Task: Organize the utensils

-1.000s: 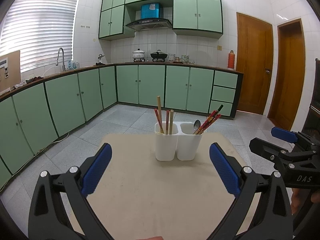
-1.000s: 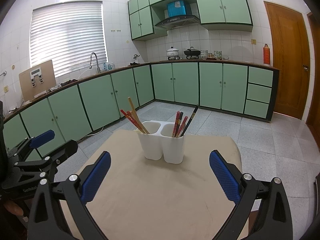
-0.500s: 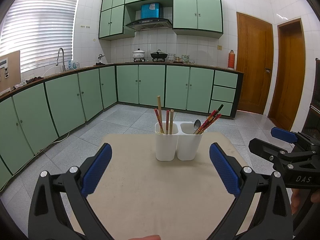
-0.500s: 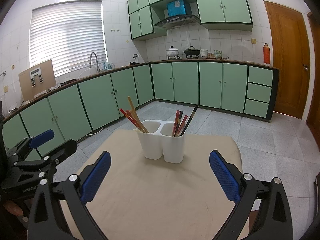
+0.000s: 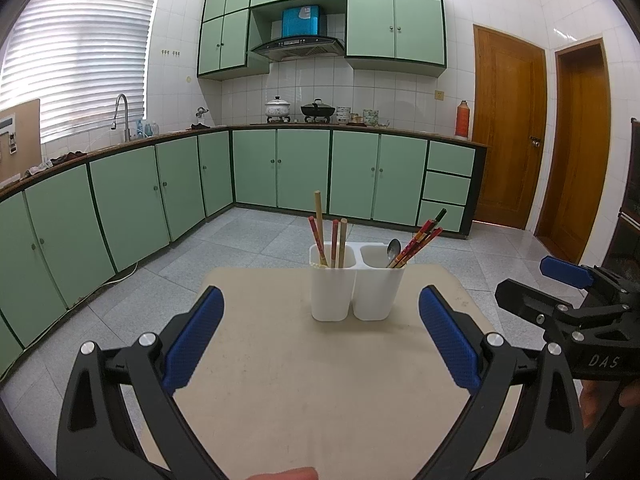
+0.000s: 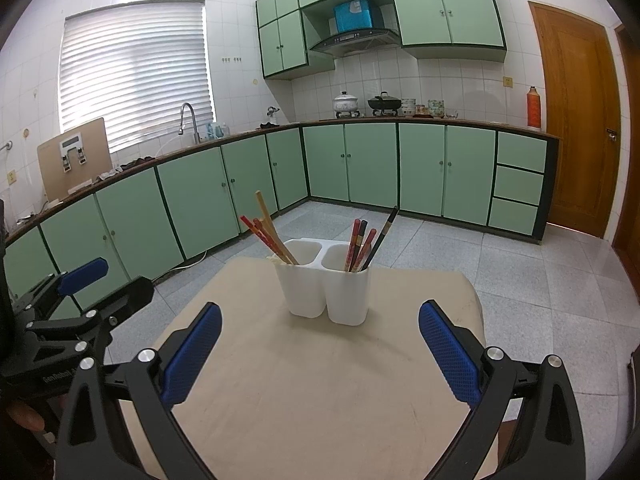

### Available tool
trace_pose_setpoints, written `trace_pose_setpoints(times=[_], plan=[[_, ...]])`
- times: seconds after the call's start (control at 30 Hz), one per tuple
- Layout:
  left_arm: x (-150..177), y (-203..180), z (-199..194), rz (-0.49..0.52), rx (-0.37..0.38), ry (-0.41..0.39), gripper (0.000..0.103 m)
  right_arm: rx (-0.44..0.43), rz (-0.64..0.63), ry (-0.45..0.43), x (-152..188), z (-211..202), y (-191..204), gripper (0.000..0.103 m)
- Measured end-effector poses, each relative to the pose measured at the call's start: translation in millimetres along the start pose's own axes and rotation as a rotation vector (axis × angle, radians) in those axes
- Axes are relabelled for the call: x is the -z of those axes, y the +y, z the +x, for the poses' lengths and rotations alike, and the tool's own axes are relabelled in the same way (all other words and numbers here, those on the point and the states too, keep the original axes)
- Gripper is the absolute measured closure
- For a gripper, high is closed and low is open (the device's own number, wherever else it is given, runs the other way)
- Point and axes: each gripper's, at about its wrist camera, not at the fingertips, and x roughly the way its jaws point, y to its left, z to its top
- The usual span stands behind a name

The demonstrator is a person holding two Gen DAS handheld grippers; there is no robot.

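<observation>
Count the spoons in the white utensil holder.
1. The spoon stands bowl-up in the right compartment of the white holder, beside the dark and red chopsticks. More may be hidden below the rim.

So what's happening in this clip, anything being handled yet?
Not yet. A person holds the left claw and right claw open and empty above the beige table. Both point at the white two-compartment holder, which already has chopsticks in one side and a spoon with more chopsticks in the other. Nothing is gripped.
</observation>
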Motion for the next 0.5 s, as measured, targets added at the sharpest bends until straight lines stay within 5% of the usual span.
trace_pose_setpoints(times=[0.5], plan=[[3.3, 2.7, 2.1, 0.004, -0.002, 0.005, 0.008, 0.001, 0.001, 0.004, 3.7, 3.5, -0.9, 0.006]])
